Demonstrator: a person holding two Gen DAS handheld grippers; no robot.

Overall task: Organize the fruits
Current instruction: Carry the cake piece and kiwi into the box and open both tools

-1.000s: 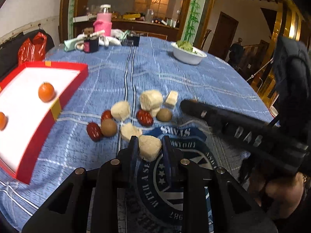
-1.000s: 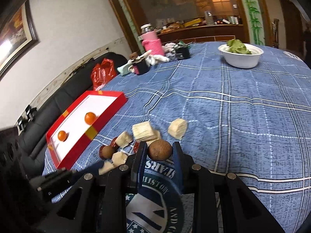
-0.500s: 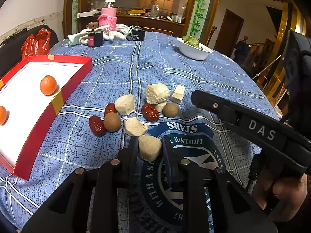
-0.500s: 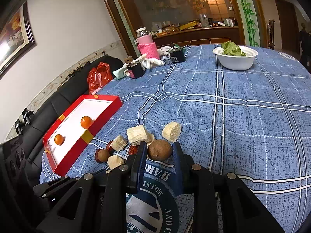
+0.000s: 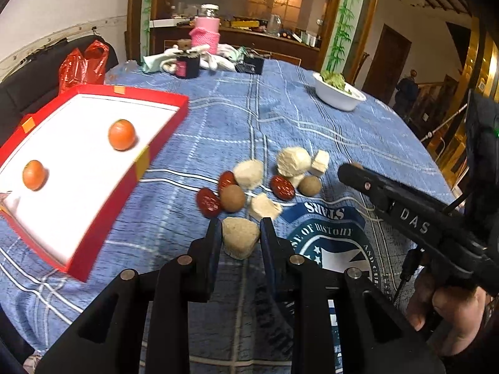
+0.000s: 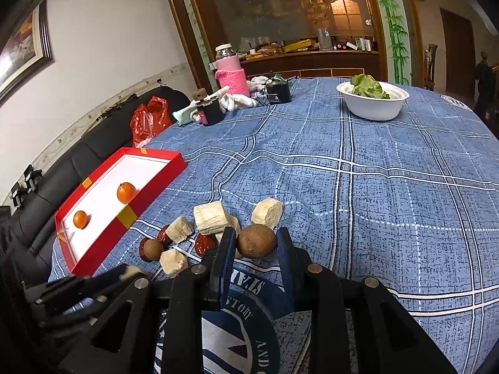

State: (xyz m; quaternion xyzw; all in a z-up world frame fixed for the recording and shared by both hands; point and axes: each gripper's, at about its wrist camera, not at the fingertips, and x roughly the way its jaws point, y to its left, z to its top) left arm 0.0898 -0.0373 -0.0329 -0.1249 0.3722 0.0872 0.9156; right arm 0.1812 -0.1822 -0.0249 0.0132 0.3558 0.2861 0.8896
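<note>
Jaws of the left gripper [image 5: 240, 233] are clamped on a pale, rough-cut chunk [image 5: 240, 240], its two dark fingers pressed against the piece's sides and carrying it above the blue plaid tablecloth [image 5: 280, 118]. Jaws of the right gripper [image 6: 255, 246] are likewise closed on a round brown fruit [image 6: 255, 240], pinched between blue-padded fingertips [image 6: 227, 249].

Just beyond both tools lies the loose pile: more pale chunks [image 5: 293, 161], glossy red dates [image 5: 282, 187] and two other brown fruits [image 5: 232, 198], clustered near the edge of a printed round emblem [image 5: 330, 237] on the cloth. In the left wrist view, the right gripper's black body reaches in from the right, a person's hand [image 5: 449, 308] wrapped around its handle.

Left of the pile sits a red-rimmed tray [image 5: 162, 137] with a white floor, holding two small oranges [image 5: 121, 134], well apart from each other.

Farther across the table stand a white bowl of greens [image 6: 372, 101], a pink-sleeved jar [image 6: 229, 74], a dark container [image 6: 209, 110] and some crumpled white cloth [image 6: 240, 101]. A red plastic bag [image 6: 148, 120] rests on the black sofa [image 6: 78, 155] beside the table.
</note>
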